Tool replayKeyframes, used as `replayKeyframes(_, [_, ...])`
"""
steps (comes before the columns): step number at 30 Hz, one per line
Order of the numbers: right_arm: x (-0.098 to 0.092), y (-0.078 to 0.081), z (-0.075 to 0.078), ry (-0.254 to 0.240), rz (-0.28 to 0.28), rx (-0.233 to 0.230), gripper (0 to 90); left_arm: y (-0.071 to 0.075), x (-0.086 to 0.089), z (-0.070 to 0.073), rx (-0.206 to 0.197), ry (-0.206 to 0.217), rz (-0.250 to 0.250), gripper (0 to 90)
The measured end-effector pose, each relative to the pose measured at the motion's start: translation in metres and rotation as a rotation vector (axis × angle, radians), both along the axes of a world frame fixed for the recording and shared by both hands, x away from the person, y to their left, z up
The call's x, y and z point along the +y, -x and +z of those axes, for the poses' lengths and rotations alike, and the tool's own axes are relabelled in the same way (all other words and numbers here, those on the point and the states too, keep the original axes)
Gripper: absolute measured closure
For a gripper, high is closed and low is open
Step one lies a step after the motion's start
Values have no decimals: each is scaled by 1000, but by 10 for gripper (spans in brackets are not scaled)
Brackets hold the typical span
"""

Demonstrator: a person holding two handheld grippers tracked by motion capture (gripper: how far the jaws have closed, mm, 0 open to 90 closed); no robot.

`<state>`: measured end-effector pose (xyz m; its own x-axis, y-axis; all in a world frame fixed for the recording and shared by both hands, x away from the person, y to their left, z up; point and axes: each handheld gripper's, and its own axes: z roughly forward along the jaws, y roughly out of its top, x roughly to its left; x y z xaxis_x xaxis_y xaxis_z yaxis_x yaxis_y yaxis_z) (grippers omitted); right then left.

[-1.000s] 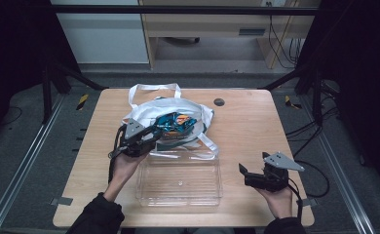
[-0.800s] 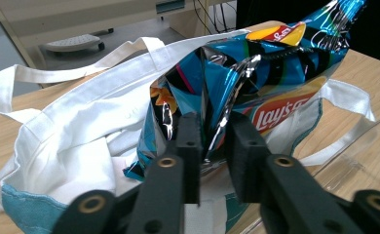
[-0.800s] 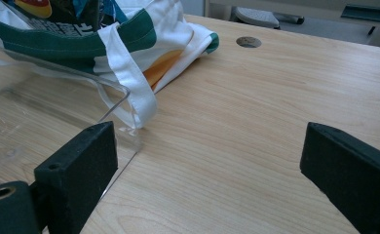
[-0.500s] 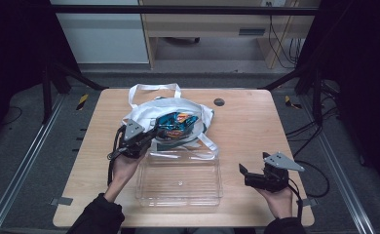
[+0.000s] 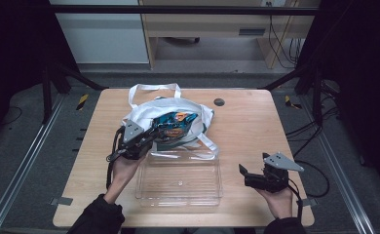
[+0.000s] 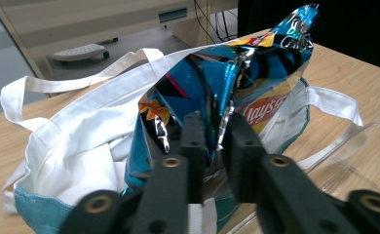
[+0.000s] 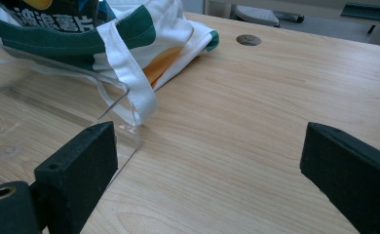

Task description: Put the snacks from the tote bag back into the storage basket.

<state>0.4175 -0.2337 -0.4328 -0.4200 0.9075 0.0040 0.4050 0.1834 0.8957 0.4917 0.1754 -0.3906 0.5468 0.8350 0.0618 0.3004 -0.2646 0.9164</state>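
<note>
Chip bag (image 6: 212, 92), one only, sits in the single white tote bag (image 5: 144, 114) behind one clear tray (image 5: 180, 184). Light, crinkly, slippery foil, I judge; pinch a flat seam. Left gripper (image 6: 211, 146) has just been opening, foil between its jaws. Right gripper (image 7: 207, 161) gapes, empty.

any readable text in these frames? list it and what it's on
"Lay's": on the red and white logo of the blue chip bag, seen in the left gripper view, last letters partly creased.
"波浪薯片": white characters on a dark packet in the tote bag, right gripper view; first character cut off by the edge.
Small print near the chip bag's top corner: too blurred to read.
High view: print too small to read.
</note>
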Motion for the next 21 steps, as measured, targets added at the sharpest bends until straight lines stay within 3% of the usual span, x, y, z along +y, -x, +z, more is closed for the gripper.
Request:
replayKeyframes(4, [0,0,0,1,1,0,70,-3,1,0,-3,-9,15,512])
replayKeyframes(8, [0,0,0,1,1,1,70,-5,1,1,-6,3,3,517])
replayKeyframes(12, [1,-1,0,3,0,2,70,-9,2,1,13,26,-8,618])
replayKeyframes(15, [1,-1,0,3,2,2,70,-12,3,-1,34,32,17,684])
replayKeyframes(18, [1,-1,0,3,1,2,70,-11,6,-1,24,39,36,835])
replayKeyframes(21, [1,-1,0,3,0,2,70,-10,6,-1,19,37,36,874])
